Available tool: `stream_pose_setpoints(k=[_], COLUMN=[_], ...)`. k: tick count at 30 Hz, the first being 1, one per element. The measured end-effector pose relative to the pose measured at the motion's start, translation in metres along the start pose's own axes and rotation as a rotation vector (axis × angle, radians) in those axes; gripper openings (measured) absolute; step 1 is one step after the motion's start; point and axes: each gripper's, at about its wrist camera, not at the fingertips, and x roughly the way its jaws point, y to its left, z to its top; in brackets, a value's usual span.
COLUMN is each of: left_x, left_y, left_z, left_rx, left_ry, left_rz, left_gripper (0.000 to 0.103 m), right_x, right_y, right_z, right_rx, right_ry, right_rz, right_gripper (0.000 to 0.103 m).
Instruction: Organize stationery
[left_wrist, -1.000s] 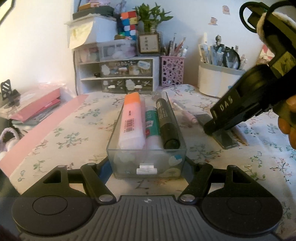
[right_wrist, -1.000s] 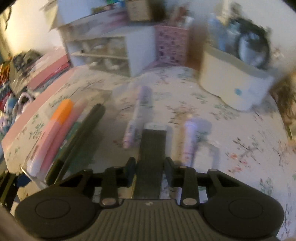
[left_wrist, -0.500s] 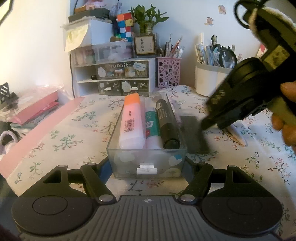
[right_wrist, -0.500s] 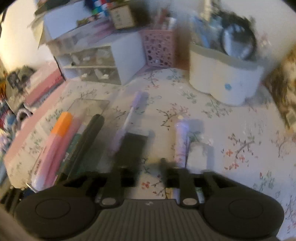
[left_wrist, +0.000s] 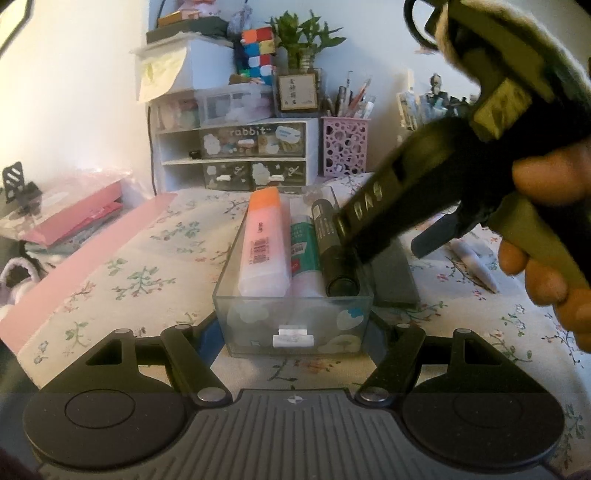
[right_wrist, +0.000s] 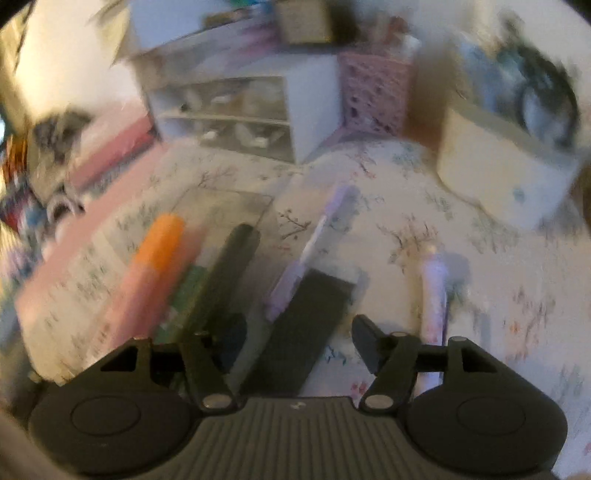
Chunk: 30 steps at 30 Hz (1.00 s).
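Floral-cloth worktop (left_wrist: 122, 273), clear plastic drawer tray (left_wrist: 295, 325) braced between spread fingers of left tool (left_wrist: 295, 343). Flat dark rectangular block (right_wrist: 303, 325) lying just right of tray, long axis toward 1 o'clock, directly ahead of nearer right tool (right_wrist: 295, 354), fingers parted, gripping nothing.

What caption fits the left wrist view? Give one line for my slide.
Left tongs grip a clear drawer of markers while the right tongs hover over its right edge.
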Motion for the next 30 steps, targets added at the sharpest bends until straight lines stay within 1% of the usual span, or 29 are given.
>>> stream_pose_setpoints(k=[2, 4, 7, 11, 14, 17, 18, 20, 30], left_x=[0.000, 0.000, 0.001, 0.001, 0.001, 0.002, 0.002, 0.002, 0.004], left_y=[0.001, 0.000, -0.003, -0.008, -0.010, -0.010, -0.010, -0.009, -0.012], left_z=[0.001, 0.000, 0.001, 0.000, 0.000, 0.000, -0.001, 0.000, -0.001], left_rx=[0.001, 0.001, -0.003, -0.002, -0.007, -0.005, -0.004, -0.005, -0.002], left_ry=[0.002, 0.001, 0.001, -0.002, -0.006, -0.007, -0.007, -0.007, -0.015], left_rz=[-0.002, -0.001, -0.004, -0.011, -0.006, -0.008, -0.009, -0.011, -0.013], left_gripper=[0.072, 0.072, 0.072, 0.072, 0.072, 0.072, 0.072, 0.072, 0.072], right_x=[0.000, -0.002, -0.008, -0.013, -0.013, -0.010, -0.009, -0.010, -0.017], right_y=[0.000, -0.006, -0.020, -0.038, -0.038, -0.030, -0.029, -0.029, -0.044], right_z=[0.000, -0.001, -0.006, -0.010, -0.007, -0.007, -0.008, -0.010, -0.016], right_rx=[-0.034, -0.042, -0.045, -0.012, -0.002, -0.027, -0.022, -0.012, 0.080], right_ry=[0.004, 0.011, 0.015, 0.013, 0.010, -0.011, -0.019, -0.035, -0.077], right_rz=[-0.013, -0.030, -0.047, -0.044, -0.044, -0.062, -0.065, -0.079, -0.012], right_gripper=[0.061, 0.049, 0.038, 0.038, 0.038, 0.044, 0.044, 0.037, 0.036])
